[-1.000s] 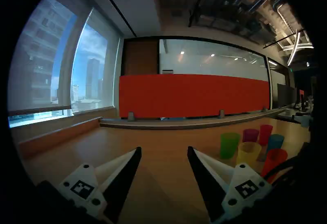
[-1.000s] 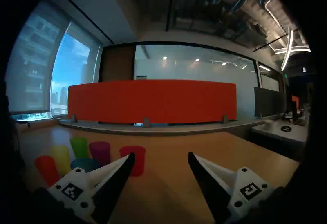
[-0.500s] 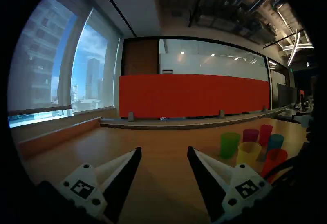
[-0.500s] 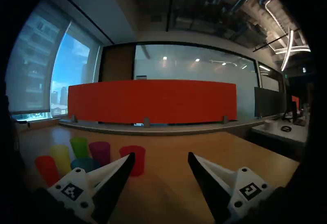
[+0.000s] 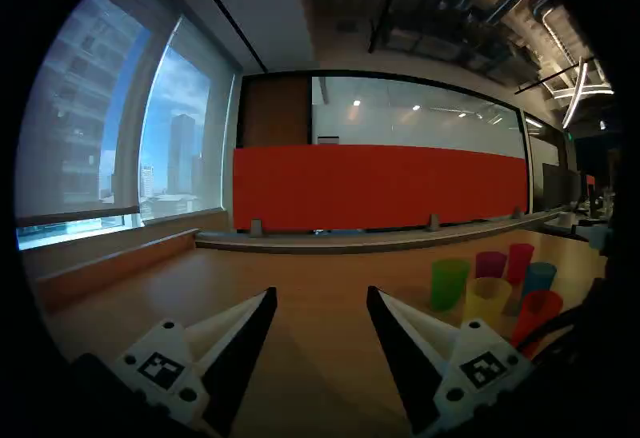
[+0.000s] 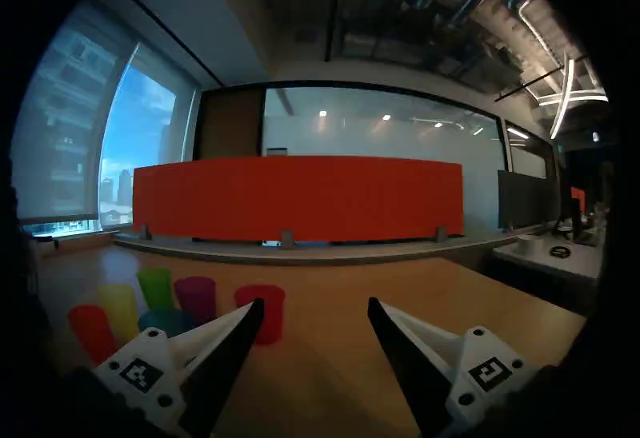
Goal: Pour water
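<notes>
Both the left gripper (image 5: pixel 320 310) and the right gripper (image 6: pixel 314 318) hover wide open and empty over the table (image 5: pixel 320 278), apparently poised before reaching for the cups (image 6: pixel 192 298).

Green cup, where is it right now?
In the left gripper view the green cup stands on the wooden table, right of the open left gripper, leftmost of the cup cluster, beside the yellow cup.
</notes>
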A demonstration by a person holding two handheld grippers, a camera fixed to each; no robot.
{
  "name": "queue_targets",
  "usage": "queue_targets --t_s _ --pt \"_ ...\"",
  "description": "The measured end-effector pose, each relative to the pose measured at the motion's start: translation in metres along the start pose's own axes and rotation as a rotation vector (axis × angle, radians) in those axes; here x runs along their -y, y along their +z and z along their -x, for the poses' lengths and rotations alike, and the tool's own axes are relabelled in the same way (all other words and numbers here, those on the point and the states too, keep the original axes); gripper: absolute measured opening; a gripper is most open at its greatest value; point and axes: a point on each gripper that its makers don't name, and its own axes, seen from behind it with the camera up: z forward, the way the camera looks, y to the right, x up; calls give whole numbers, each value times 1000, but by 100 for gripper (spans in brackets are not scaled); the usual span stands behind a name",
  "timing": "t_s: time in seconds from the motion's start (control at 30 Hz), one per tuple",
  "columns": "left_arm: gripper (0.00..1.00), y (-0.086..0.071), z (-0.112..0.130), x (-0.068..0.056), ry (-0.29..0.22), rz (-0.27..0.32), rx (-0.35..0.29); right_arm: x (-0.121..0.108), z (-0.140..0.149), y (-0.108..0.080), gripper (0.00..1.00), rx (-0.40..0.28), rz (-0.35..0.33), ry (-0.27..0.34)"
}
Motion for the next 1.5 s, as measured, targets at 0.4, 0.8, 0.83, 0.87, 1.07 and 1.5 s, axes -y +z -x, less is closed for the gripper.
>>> queue_targets --t_s 0.4,0.8,0.83,0.87,1.07,1.5 --pt "83 0 -2 0 -1 0 -1 0 0 -1 100 -1 0 0" --pt "83 2 -7 10 -5 -12 21 0 -17 0 100 11 -16 -10" --pt "83 2 -10 10 -7 -9 20 0 -21 0 100 10 -19 -12" --pt "83 2 -13 10 -10 -6 19 1 -25 0 100 9 -21 -13" --pt "83 5 -43 7 -6 26 8 3 -51 2 100 13 -40 -24" --pt "83 20 -118 -1 60 81 -10 10 -121 12 100 26 -66 -47"
